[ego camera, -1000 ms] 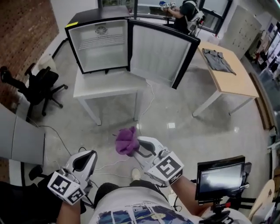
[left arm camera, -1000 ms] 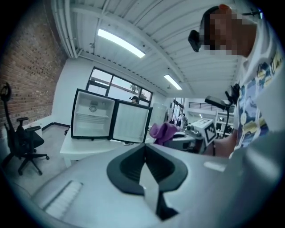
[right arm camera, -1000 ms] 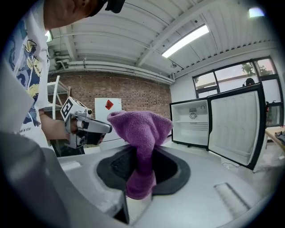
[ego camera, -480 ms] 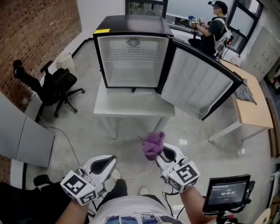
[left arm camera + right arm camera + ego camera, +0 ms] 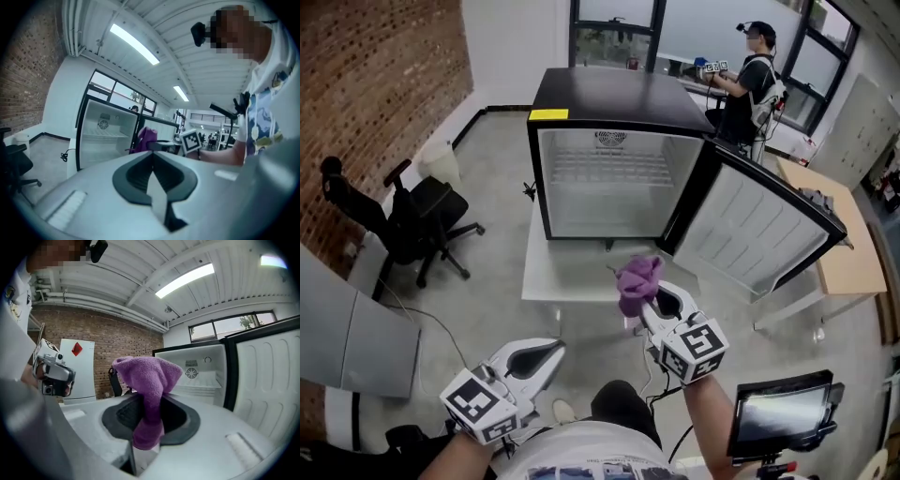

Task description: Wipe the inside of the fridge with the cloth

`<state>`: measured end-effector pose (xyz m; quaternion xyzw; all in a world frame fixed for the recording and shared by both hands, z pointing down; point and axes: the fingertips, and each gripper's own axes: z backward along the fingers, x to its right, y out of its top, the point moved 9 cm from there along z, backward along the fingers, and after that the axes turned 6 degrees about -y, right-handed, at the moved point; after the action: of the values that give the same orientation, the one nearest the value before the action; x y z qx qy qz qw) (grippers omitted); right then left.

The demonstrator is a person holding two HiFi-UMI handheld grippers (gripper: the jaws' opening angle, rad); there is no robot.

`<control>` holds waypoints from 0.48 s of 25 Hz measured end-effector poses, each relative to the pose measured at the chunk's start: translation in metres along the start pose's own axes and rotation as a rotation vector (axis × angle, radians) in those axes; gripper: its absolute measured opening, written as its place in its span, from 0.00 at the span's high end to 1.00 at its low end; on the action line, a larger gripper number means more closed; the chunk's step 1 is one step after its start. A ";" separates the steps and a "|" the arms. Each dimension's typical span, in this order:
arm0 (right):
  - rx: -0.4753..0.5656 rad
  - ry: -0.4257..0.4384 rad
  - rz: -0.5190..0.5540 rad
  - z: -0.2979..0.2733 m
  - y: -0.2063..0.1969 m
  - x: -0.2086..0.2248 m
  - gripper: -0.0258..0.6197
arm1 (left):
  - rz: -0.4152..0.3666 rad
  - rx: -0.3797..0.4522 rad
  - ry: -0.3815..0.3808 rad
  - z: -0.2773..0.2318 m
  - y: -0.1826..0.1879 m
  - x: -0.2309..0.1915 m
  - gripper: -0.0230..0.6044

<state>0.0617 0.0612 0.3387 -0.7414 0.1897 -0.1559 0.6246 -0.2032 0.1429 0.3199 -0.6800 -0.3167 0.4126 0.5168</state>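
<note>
Right claw point(image 5: 643, 313) clamps cloth point(image 5: 638, 281); left claw point(image 5: 551, 351) closed, empty; open fridge point(image 5: 602, 96) ahead, chair point(image 5: 416, 221) left

Head camera: high up, tilted steeply down; left gripper point(image 5: 555, 351) and right gripper point(image 5: 654, 298) near at the bottom, open fridge point(image 5: 609, 94) farther off. Each gripper camera sits close behind its own jaws, looking along them toward the fridge. All three views share fridge and purple cloth point(image 5: 637, 279).

A black office chair point(image 5: 412, 220) stands near the brick wall point(image 5: 375, 84). A person point(image 5: 750, 70) stands by the windows point(image 5: 614, 23). A wooden table point(image 5: 853, 267) sits right.
</note>
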 end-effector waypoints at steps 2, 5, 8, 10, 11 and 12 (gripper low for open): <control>0.012 0.004 0.006 -0.029 0.010 0.018 0.82 | 0.002 0.008 0.009 -0.010 0.008 -0.010 0.95; 0.043 0.000 0.015 -0.076 0.031 0.052 0.82 | 0.011 0.019 0.025 -0.027 0.023 -0.032 0.95; 0.050 0.009 0.030 -0.136 0.051 0.078 0.82 | 0.022 0.034 0.047 -0.038 0.039 -0.058 0.95; 0.052 0.022 0.050 -0.176 0.063 0.092 0.82 | 0.019 0.038 0.062 -0.046 0.049 -0.074 0.95; 0.054 0.027 0.059 -0.194 0.068 0.098 0.82 | 0.018 0.043 0.068 -0.051 0.054 -0.080 0.95; 0.055 0.034 0.068 -0.211 0.072 0.104 0.82 | 0.018 0.050 0.075 -0.056 0.058 -0.085 0.95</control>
<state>0.0481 -0.1822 0.3031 -0.7144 0.2208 -0.1522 0.6463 -0.1922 0.0295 0.2912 -0.6846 -0.2805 0.3995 0.5413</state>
